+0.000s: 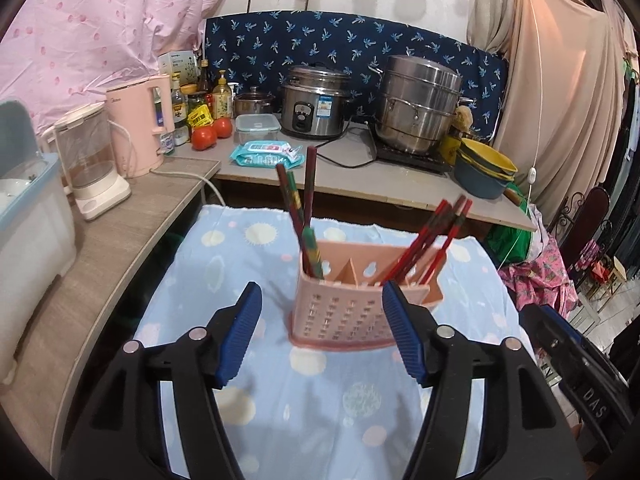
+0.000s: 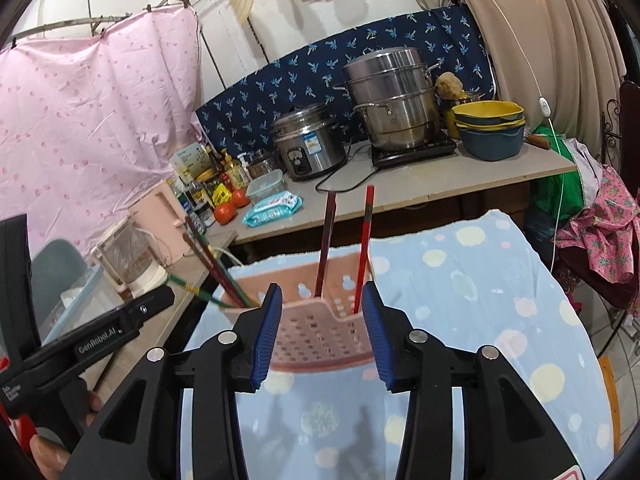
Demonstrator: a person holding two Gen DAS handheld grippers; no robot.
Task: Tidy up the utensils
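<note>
One pink utensil holder (image 1: pixel 352 300). Three chopsticks (image 1: pixel 298 216) in its left compartment; about four red chopsticks (image 1: pixel 436 240) in its right, exact count unclear. Two tomatoes (image 1: pixel 204 137). Two kettles (image 1: pixel 90 160). Two steel cookers (image 1: pixel 316 100).

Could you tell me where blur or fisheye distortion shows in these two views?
Left wrist view: the chopsticks are motion-smeared and the counter edge bows. Right wrist view: the pink holder looks soft, and black vignette rings the corners.
</note>
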